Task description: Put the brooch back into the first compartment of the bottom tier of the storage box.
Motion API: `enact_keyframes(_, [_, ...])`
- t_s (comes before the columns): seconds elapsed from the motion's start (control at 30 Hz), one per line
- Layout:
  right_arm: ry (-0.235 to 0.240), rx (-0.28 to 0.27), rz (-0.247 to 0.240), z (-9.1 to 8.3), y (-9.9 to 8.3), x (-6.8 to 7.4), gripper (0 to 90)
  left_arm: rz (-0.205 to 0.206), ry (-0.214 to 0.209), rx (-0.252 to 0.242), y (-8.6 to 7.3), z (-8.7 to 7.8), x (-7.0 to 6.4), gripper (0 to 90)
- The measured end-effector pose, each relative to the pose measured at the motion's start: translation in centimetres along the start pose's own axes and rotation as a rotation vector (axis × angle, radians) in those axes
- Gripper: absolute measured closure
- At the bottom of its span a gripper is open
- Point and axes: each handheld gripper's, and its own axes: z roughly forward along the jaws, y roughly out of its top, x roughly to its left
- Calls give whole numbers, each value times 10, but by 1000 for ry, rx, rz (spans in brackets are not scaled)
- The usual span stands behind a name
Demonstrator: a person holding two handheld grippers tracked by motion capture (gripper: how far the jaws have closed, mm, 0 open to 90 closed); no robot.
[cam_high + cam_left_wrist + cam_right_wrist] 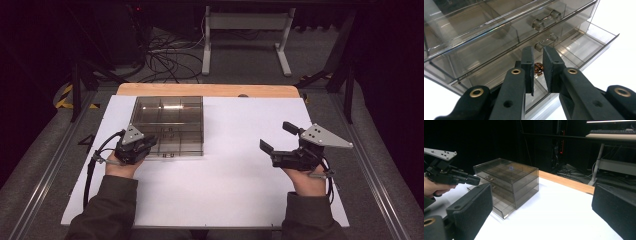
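While the right claw (275,142) waits wide open and empty, the left claw (538,71) pinches a small coppery piece (538,68) directly above the open bottom drawer (584,47).

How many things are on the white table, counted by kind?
Smoky clear drawer box: 1
Small brown object between the left claw jaws: 1
Claws, left and right claw: 2
Total: 4

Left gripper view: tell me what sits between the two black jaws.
A small coppery ring-like object sits between the left hand-held gripper jaws, over the open bottom drawer of the smoky clear drawer box. Contact can't be judged.
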Motion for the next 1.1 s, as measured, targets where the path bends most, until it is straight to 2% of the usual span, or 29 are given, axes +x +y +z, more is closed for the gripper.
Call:
enact_keyframes(0.43, [0,1,-2,0,0,0,41,-20,9,41,-7,5,6,796])
enact_keyframes(0.83, [0,2,-3,1,0,-1,41,-9,25,80,-11,10,7,796])
enact_keyframes(1.1, [1,4,2,1,-1,-1,41,-16,31,94,-12,11,9,796])
